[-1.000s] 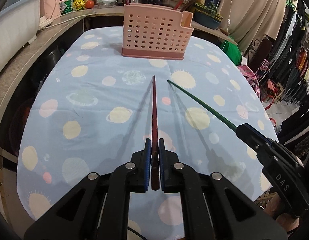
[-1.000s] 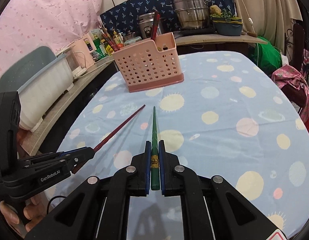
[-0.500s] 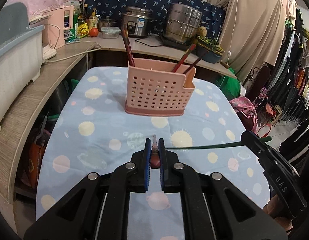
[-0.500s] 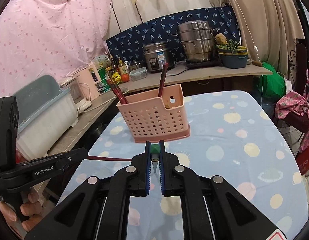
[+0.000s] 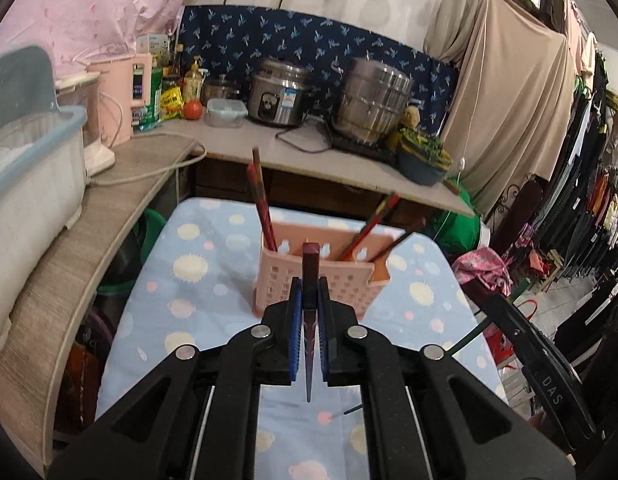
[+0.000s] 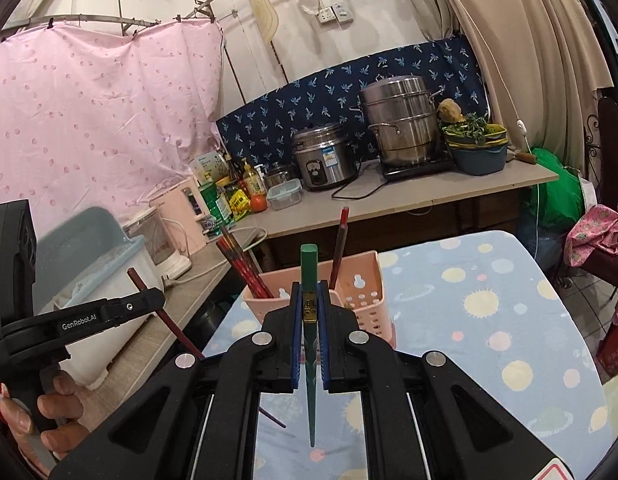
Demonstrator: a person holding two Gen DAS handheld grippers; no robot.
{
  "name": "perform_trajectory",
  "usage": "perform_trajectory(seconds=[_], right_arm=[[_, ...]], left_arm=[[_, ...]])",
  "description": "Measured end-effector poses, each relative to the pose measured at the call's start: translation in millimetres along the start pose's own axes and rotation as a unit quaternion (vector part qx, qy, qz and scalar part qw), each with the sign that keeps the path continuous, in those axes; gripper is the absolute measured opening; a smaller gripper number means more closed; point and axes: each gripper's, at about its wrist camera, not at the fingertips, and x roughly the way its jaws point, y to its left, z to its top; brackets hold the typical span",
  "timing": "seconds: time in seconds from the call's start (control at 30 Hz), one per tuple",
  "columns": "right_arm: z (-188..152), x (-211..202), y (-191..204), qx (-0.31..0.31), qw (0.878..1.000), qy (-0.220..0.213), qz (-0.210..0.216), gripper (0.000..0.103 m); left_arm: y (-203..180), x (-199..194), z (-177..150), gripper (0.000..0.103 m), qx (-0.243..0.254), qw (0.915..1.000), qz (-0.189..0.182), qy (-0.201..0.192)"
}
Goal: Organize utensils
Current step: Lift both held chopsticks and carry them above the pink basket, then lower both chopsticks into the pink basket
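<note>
Left gripper (image 5: pixel 309 312): jaws pinching a dark red chopstick (image 5: pixel 310 280), held near upright, blunt end up, tip down toward the worktop (image 5: pixel 197 280). Right gripper (image 6: pixel 309 312): jaws pinching a green chopstick (image 6: pixel 309 272), long axis likewise near vertical, tip down. Beyond both stands the pink perforated holder (image 5: pixel 349 284), with several chopsticks leaning inside, apparently in separate compartments. Behind: rice cooker (image 6: pixel 323 156), steamer pot (image 6: pixel 401 120).

Soft, even indoor light fills both views, sharp at centre, with strong fisheye bending and black vignette at the corners from ten to two o'clock
</note>
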Motion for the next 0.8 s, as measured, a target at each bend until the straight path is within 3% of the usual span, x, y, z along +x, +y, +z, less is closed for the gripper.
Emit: perform_trajectory(seconds=[0.47, 0.8], right_arm=[[85.2, 30.5, 1.7, 0.044, 0.995, -0.093, 0.014, 0.007], [94.7, 75.6, -9.8, 0.060, 0.995, -0.081, -0.010, 0.007]], left_arm=[[-0.1, -18.4, 88.6, 0.007, -0.021, 0.9939, 0.005, -0.108], [4.6, 6.0, 110.8, 0.007, -0.024, 0.9899, 0.023, -0.138]])
